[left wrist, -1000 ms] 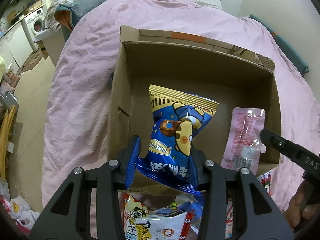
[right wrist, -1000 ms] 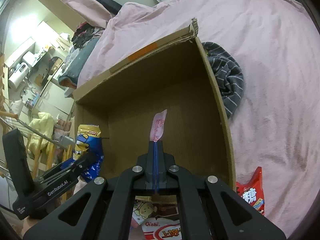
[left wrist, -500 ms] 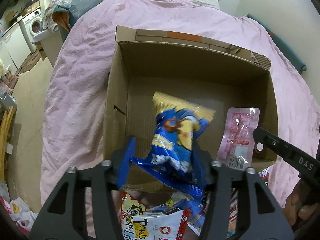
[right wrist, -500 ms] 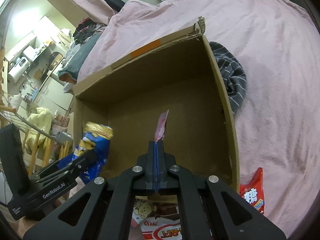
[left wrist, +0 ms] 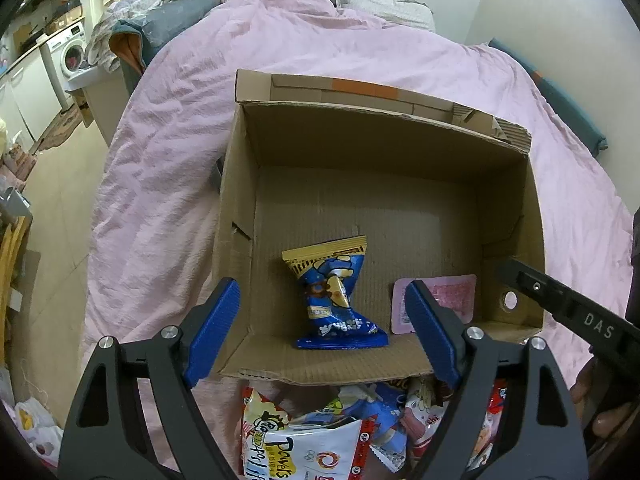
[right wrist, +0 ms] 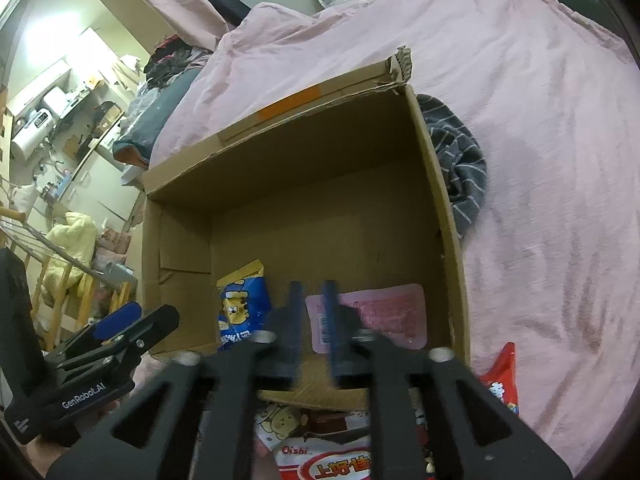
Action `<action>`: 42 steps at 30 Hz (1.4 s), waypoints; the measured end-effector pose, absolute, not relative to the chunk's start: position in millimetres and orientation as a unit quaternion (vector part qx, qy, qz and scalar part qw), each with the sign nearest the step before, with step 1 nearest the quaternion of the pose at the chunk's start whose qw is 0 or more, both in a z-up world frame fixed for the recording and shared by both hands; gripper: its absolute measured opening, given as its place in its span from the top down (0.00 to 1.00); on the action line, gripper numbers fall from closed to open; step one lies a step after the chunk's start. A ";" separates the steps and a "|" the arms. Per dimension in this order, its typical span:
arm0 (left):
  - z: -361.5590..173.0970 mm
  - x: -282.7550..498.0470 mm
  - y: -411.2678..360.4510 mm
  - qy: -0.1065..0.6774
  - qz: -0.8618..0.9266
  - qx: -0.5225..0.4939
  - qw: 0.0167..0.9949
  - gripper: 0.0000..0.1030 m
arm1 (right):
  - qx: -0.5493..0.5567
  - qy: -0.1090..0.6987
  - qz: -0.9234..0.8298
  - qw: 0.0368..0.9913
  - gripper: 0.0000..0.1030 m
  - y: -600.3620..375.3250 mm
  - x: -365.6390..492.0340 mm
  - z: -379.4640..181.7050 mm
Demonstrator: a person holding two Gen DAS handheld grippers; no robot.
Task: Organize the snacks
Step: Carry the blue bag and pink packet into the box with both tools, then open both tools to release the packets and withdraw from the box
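Both claws hang released and empty — left claw (left wrist: 320, 328), right claw (right wrist: 310, 320) — above the box (left wrist: 532, 216); the remaining snack pile (left wrist: 320, 440) lies directly beneath the left, likelier nearer.

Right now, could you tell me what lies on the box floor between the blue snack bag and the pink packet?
Nothing: bare cardboard floor separates the blue snack bag from the pink packet inside the cardboard box, shown in the left wrist view.

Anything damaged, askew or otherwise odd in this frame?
The cardboard box is worn: its far right corner is frayed and torn, and the left wall has a ripped slit. The blue snack bag lies pinched at its middle. The pink packet lies flat, nothing spilled.
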State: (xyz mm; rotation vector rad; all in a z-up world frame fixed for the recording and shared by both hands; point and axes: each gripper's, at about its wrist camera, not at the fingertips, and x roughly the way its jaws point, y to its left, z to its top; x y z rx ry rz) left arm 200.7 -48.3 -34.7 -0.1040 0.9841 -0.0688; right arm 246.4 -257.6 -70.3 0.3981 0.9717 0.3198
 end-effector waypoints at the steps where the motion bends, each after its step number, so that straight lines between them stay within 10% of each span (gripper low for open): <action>1: -34.4 200.1 -48.5 0.472 -0.033 -0.049 0.880 0.20 | 0.193 0.461 0.154 0.852 0.60 -258.1 246.3 -70.4; 3: -34.5 199.7 -48.8 0.471 -0.034 -0.047 0.880 0.20 | 0.198 0.455 0.156 0.854 0.45 -259.4 244.8 -69.5; 42: -2.0 134.6 -22.9 0.437 -0.026 -0.040 0.898 0.20 | 0.215 0.416 0.136 0.873 0.18 -284.8 182.0 -35.1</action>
